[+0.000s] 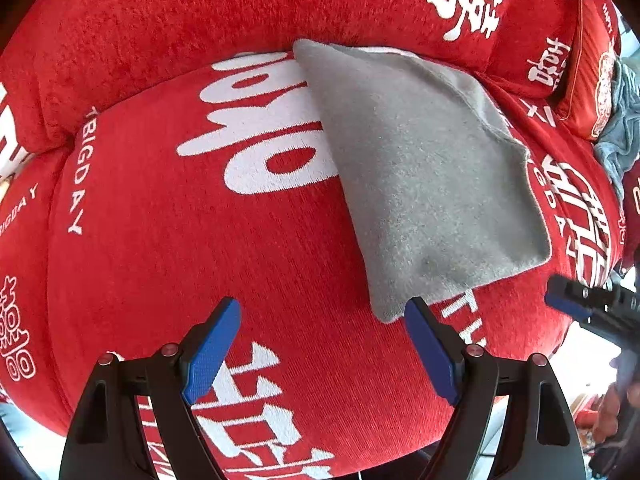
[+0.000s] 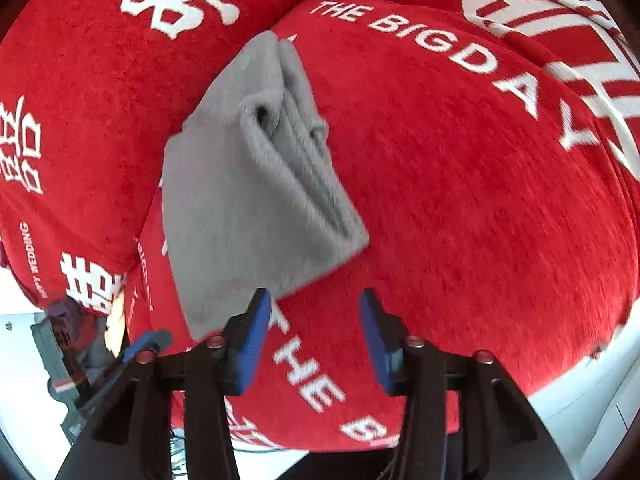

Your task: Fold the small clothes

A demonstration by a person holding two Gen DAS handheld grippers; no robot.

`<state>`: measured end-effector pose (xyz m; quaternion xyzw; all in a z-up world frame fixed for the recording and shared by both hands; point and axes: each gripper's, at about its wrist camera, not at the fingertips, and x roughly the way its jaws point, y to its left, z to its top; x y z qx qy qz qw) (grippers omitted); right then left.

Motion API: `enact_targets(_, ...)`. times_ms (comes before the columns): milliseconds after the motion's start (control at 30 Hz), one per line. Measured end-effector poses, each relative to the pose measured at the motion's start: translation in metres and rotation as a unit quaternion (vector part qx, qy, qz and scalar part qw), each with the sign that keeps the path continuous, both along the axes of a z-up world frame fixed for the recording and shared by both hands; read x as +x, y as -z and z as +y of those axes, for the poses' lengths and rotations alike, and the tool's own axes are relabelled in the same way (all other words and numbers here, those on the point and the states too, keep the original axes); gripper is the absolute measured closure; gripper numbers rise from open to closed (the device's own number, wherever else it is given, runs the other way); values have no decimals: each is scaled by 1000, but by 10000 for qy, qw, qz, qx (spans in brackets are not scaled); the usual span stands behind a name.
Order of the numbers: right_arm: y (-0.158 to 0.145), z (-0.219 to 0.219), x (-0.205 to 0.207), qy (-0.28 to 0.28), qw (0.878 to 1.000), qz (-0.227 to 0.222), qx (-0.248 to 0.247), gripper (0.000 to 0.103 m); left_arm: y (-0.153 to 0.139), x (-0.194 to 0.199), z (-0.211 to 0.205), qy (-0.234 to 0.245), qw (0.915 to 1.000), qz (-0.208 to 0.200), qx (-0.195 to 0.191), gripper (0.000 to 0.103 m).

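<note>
Lying folded on red sofa cushion, grey cloth, left claw wide apart, right claw parted, both empty

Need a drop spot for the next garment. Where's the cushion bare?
Bare: red seat cushion left of the folded grey cloth, up to the backrest. Crowded: right end, with the red pillow and blue-grey fabric heap.

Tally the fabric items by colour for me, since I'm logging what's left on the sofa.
Grey: 1, the folded cloth lying on the seat.
Red: 2, the sofa cover with white lettering and the small cushion at the far right.
Blue-grey: 1, a crumpled garment beside the cushion.
Total: 4
</note>
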<state>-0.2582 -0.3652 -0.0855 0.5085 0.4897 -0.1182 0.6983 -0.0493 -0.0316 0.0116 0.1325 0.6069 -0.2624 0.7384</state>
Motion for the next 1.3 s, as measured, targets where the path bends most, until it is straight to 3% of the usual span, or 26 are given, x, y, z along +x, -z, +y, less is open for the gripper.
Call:
enact_targets(100, -8, 15, -8, -90, 9999, 59, 22, 46, -5, -5, 4, 18, 9999, -139, 28, 17)
enact_targets(133, -11, 19, -9, -111, 9999, 64, 16, 45, -6, -6, 6, 27, 9999, -136, 47, 0)
enact_targets(233, -20, 32, -12, -184, 9998, 40, -42, 41, -6, -10, 9, 60, 9998, -160, 135, 0)
enact_targets(400, -27, 48, -11, -254, 9997, -65, -19, 24, -4, -14, 11, 174, 9994, -163, 269, 0)
enact_targets(700, -23, 52, 2, -643, 9979, 50, -52, 24, 6, -6, 1, 49, 9989, 32, 466, 0)
enact_targets(867, -25, 30, 21, -824, 9965, 76, -104, 24, 14, 1, -11, -54, 9981, 198, 576, 0)
enact_targets(1100, -29, -33, 73, -987, 9944, -48, -369, 24, 16, 20, -32, -402, 9980, 362, 329, 0)
enact_targets(1300, 1, -96, 134, -735, 9972, -95, -99, 24, 25, 40, -52, -726, 9960, 485, 200, 0)
